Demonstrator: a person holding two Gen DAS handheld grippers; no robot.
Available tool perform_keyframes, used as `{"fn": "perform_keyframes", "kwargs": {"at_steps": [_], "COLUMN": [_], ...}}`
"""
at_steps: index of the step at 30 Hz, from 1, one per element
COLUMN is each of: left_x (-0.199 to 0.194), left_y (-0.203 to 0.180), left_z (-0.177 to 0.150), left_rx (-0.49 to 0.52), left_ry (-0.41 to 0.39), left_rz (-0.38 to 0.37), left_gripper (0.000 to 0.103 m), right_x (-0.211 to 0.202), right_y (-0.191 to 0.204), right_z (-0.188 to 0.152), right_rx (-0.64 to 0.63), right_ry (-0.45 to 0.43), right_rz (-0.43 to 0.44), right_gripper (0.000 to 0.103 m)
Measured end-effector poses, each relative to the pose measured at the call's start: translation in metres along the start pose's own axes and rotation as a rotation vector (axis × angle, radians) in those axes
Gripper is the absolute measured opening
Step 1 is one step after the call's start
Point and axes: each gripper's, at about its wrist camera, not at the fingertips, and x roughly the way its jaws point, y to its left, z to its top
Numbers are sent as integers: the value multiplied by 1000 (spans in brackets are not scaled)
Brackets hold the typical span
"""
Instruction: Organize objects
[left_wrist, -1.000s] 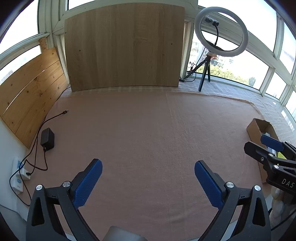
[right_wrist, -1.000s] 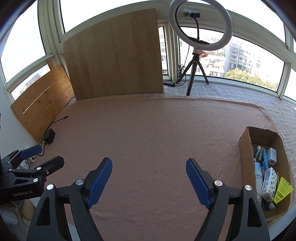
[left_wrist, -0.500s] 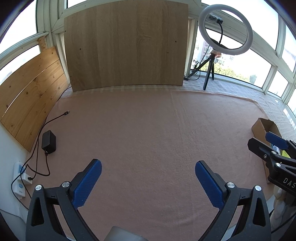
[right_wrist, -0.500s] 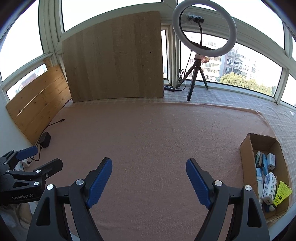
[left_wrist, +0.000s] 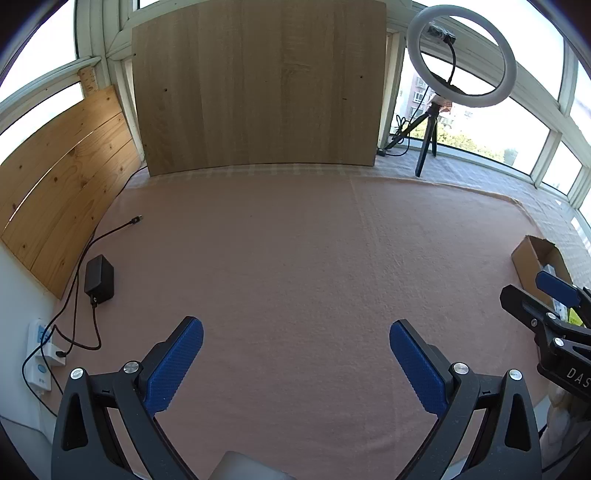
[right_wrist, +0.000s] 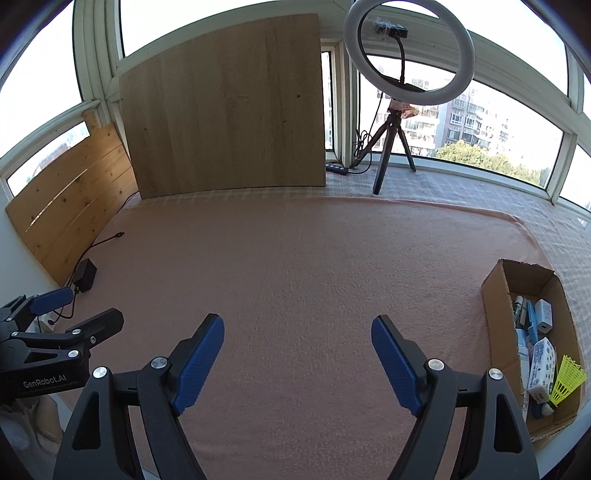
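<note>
A pink blanket (right_wrist: 295, 266) covers most of the surface under both grippers, its weave fine and its middle bare. Along its far edge a large pale wooden board (right_wrist: 225, 107) stands upright against the window frames, and a lower panel of knotty planks (left_wrist: 62, 184) lines its left edge. At the far right corner a ring light (right_wrist: 408, 51) sits on a small black tripod on a checked cloth.

The cardboard box (right_wrist: 498, 295) lies at the blanket's right edge, toward the near right corner. It is a long, shallow brown carton with its top open, one end flap raised. Inside, packed close together, are a white packet with small blue print (right_wrist: 541, 363), a neon yellow shuttlecock (right_wrist: 567, 380) at the near end, a small white block (right_wrist: 543, 319) toward the far end, and some slim blue and white tubes along the left wall; what these are I cannot tell. In the left wrist view only the carton's far end shows, behind the other gripper.

The left gripper (left_wrist: 295, 350) hangs over the near edge of the blanket with its blue ribbed pads wide apart and nothing between them. The right gripper (right_wrist: 297, 350) does the same, jaws spread and empty, just left of the box.

A black power adapter (left_wrist: 99, 278) lies at the left edge, its cable running to a white power strip (left_wrist: 40, 354).
</note>
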Motion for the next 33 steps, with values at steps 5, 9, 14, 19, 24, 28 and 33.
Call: {"fn": "perform_keyframes", "kwargs": {"at_steps": [5, 9, 14, 19, 24, 28, 33], "left_x": [0, 0, -1, -3, -4, -4, -5], "left_y": [1, 2, 3, 3, 3, 3, 3], "left_z": [0, 0, -1, -1, -1, -1, -2], "left_rx": [1, 2, 6, 8, 12, 12, 11], "left_ry": [0, 0, -1, -4, -6, -7, -7], "left_rz": [-3, -6, -9, -14, -17, -18, -17], "left_gripper": [102, 102, 102, 102, 102, 102, 102], "right_x": [-1, -2, -3, -6, -6, -7, -8], "right_y": [0, -2, -3, -5, -6, -6, -6], "right_z": [-2, -2, -3, -4, -6, -7, -6], "right_rx": [-2, 2, 5, 9, 13, 14, 13], "right_ry": [1, 3, 4, 0, 4, 4, 3], "right_rz": [-7, -9, -14, -17, -18, -21, -21], "right_gripper": [79, 79, 79, 79, 79, 79, 79]}}
